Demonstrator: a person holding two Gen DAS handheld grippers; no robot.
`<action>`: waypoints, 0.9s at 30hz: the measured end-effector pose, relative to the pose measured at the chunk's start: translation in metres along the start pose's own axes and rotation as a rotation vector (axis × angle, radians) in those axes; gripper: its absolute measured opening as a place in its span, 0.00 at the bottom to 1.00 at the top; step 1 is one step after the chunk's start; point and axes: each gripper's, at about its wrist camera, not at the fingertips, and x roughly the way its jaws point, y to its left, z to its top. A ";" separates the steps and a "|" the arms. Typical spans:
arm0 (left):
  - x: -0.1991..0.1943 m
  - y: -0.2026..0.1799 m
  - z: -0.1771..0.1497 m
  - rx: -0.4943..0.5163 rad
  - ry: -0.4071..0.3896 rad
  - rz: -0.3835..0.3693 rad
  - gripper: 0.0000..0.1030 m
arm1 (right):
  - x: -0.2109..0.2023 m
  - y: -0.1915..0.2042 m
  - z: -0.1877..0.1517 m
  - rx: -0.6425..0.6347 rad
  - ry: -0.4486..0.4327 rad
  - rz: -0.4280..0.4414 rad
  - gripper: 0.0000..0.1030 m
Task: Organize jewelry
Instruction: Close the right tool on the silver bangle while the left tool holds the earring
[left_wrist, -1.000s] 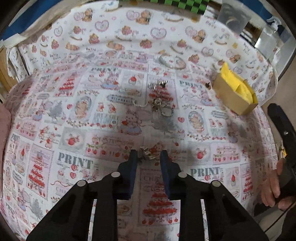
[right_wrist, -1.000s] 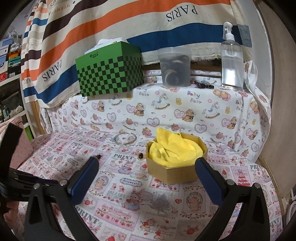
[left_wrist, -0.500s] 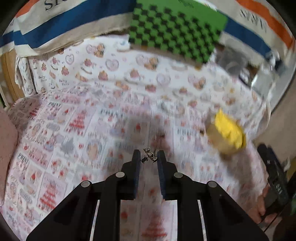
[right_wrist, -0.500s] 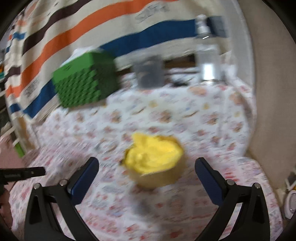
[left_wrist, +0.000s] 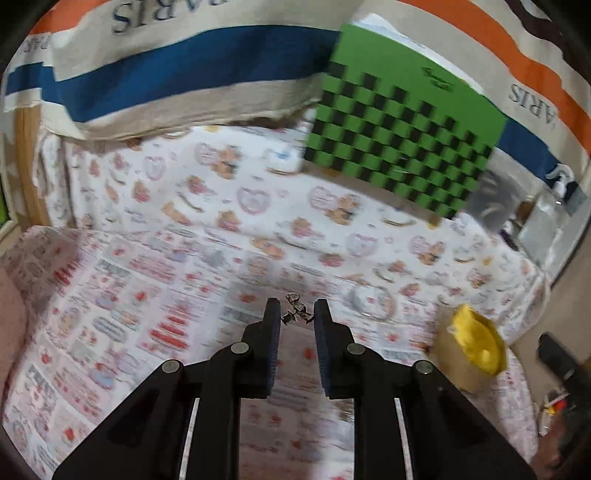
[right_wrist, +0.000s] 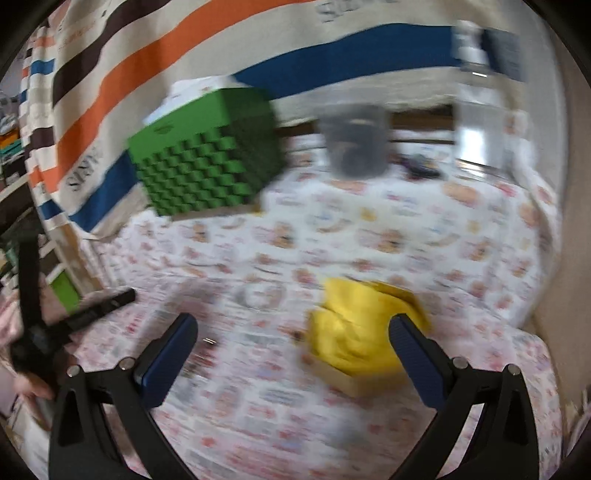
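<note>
Printed cloth (left_wrist: 155, 295) with red-and-pink cartoon panels covers the surface; a striped banner (left_wrist: 177, 62) in blue, cream and orange hangs behind. Both views motion-blurred.

Landmark: green checkered box (left_wrist: 402, 133), on the raised ledge at the back.

Left of and below the box, left gripper (left_wrist: 296, 316) held above the cloth, its dark blue pads (left_wrist: 272, 332) drawn close and pinching a small silver jewelry piece (left_wrist: 295, 314) at the tips. Piece is clear of the cloth.

Below the box, a thin silver bangle (left_wrist: 373, 303) lies flat on the cloth.

Below and right of the box, a tan jewelry box (right_wrist: 354, 380) lined with yellow fabric (right_wrist: 351, 328).

Right gripper (right_wrist: 291, 341) faces the tan box, fingers spread wide, nothing between them; right finger overlaps the box's edge in view. Contact cannot be judged.

Right of the green box on the ledge: grey translucent cup (right_wrist: 354, 142), then clear bottle (right_wrist: 476, 125).
</note>
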 end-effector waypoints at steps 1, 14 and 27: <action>0.002 0.006 0.001 -0.019 0.003 0.001 0.17 | 0.009 0.010 0.008 -0.007 0.020 0.010 1.00; 0.016 0.020 -0.005 0.020 -0.025 0.160 0.17 | 0.165 0.055 0.023 -0.098 0.314 -0.125 0.85; 0.017 0.031 -0.001 -0.038 -0.016 0.155 0.17 | 0.215 0.049 0.016 -0.142 0.394 -0.202 0.80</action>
